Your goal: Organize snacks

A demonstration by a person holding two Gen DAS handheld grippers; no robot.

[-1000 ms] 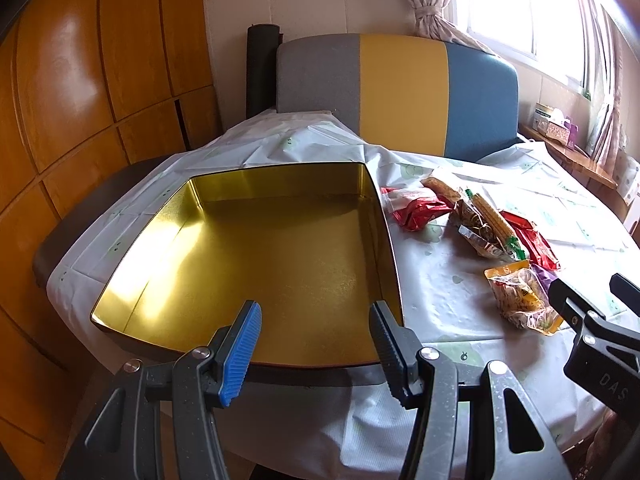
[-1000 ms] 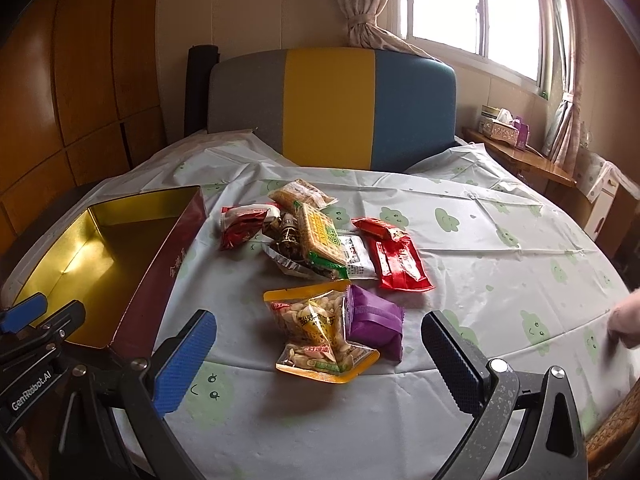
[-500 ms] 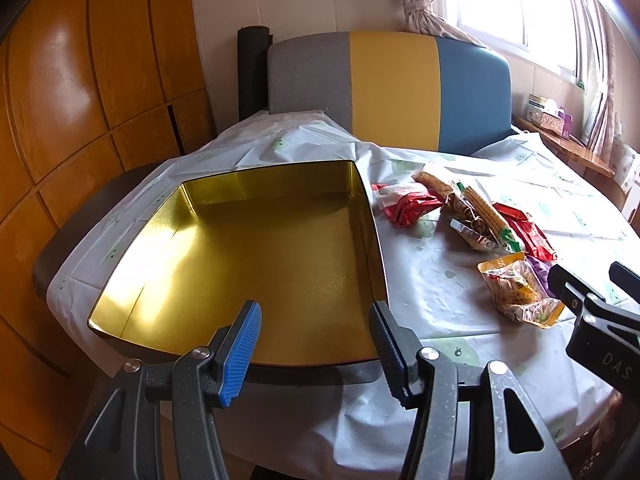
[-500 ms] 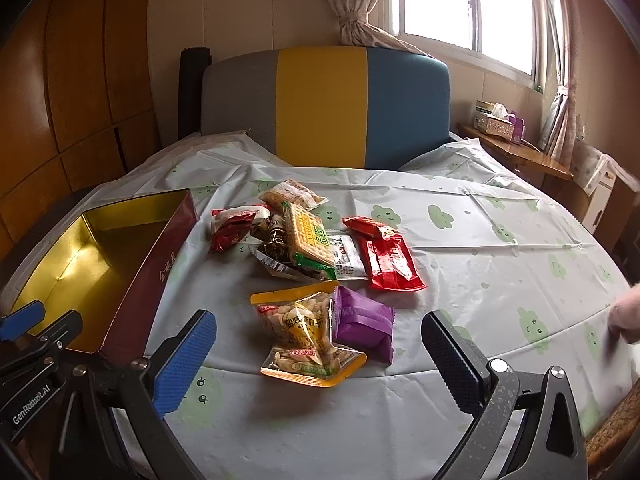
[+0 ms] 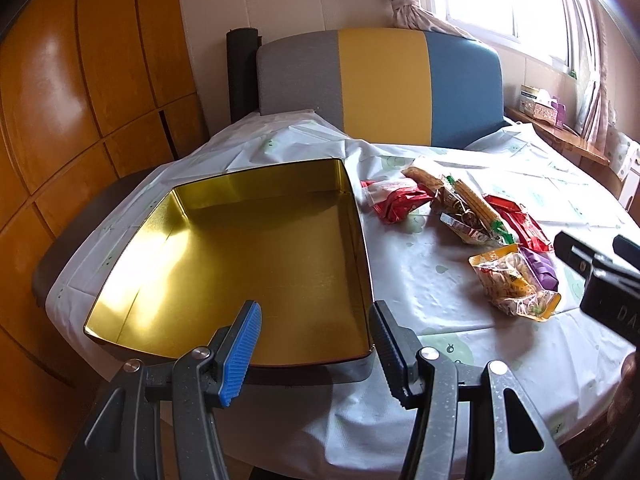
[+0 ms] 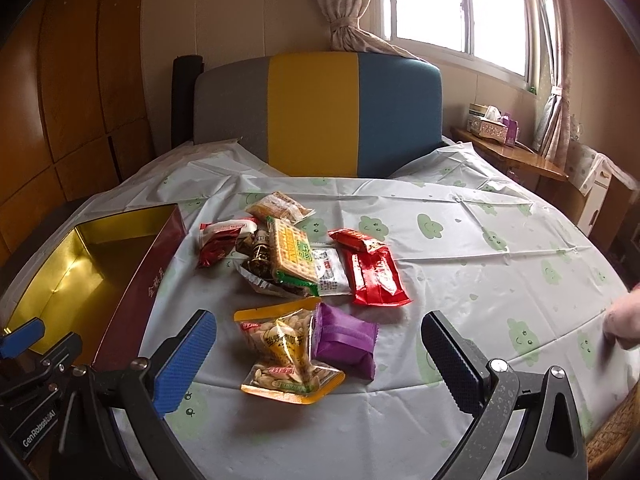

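Left wrist view. Left gripper [image 5: 314, 344] at bottom centre, fingers parted to a moderate gap, nothing between them; blue ribbed pad [image 5: 243, 346] on one side, black pad [image 5: 387, 340] on the other. Just beyond the fingertips, filling centre-left of frame: shallow rectangular tin with gold interior [image 5: 160, 280], nothing inside. It sits on the round table under a white plastic cloth with green cloud prints [image 5: 440, 328]. Snack packets lie right of the tin, centre-right of frame: red-and-white packet [image 5: 394, 200] nearest the tin wall, long cracker pack with green end [image 5: 478, 210] behind it, clear yellow-edged bag of nuts [image 5: 512, 284] lower down, with a purple wrapper [image 5: 540, 268] touching its right side. Part of the right gripper [image 5: 600, 276] enters at the right edge.

Right wrist view. Right gripper [image 6: 320, 358] at bottom, fingers spread wide, holding nothing; blue pad [image 6: 184, 360] lower left, black pad [image 6: 450, 360] lower right. Between and just beyond the fingers lie the nut bag [image 6: 286, 350] and the purple wrapper [image 6: 344, 340], side by side and touching. Further up, mid-frame: cracker pack [image 6: 294, 256] tilted over a dark foil packet, glossy red wrapper [image 6: 374, 276] to its right, red-and-white packet [image 6: 222, 238] to its left, a tan biscuit bag [image 6: 278, 208] at the top of the heap. Tin [image 6: 132, 284] at left edge, dark red outer wall facing the snacks. Striped grey, yellow and blue chair back [image 6: 316, 116] behind the table.
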